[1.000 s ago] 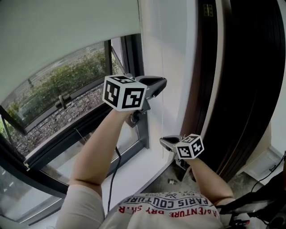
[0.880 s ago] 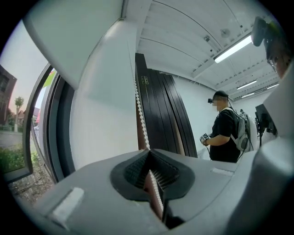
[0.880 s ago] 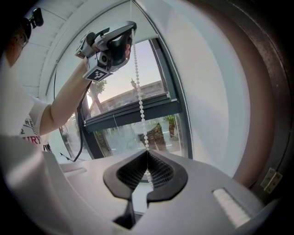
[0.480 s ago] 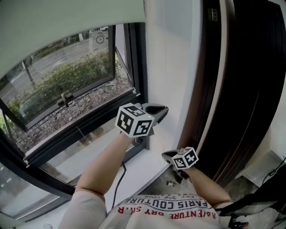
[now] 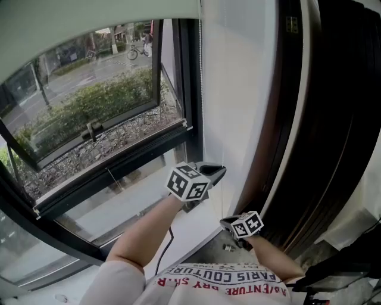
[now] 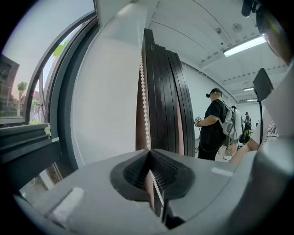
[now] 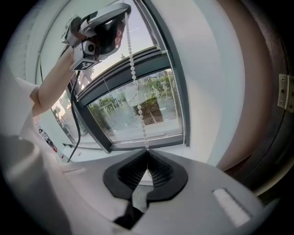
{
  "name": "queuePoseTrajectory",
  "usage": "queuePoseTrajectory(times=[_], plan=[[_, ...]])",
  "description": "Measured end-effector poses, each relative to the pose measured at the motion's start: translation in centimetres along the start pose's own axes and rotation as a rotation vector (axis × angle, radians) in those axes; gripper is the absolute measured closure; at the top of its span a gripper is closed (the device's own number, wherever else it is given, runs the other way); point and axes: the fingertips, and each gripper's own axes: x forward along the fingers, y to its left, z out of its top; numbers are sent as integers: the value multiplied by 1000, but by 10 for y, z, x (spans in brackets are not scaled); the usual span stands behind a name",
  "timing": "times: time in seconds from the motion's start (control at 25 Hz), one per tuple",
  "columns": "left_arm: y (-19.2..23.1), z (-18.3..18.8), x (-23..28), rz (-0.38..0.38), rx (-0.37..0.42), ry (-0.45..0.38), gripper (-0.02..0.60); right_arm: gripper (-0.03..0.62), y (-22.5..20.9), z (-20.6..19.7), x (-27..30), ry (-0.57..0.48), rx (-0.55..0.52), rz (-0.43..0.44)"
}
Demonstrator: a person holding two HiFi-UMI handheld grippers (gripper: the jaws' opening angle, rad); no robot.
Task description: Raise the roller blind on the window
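Head view has the roller blind [image 5: 89, 18] covering only the top of the window [image 5: 89, 113]. Beside the white wall [image 5: 238, 89], the left gripper [image 5: 215, 171] pinches the bead chain [image 6: 145, 114]. Lower down, near the sill [image 5: 149, 205], the right gripper [image 5: 228, 222] is also clamped on that chain.

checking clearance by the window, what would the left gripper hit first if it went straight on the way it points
Likely the white wall beside the window, about where it meets the dark panels; depth is unclear. The left gripper has its tongs shut on the bead chain.
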Motion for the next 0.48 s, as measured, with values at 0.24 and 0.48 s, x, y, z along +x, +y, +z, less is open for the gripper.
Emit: queuePoseTrajectory(times=[0.24, 0.48], plan=[[-6, 3, 1, -16, 22, -7, 574, 583, 8, 14, -6, 13, -158, -13], [0, 0, -4, -11, -1, -6, 574, 485, 9, 79, -59, -148, -173, 21]])
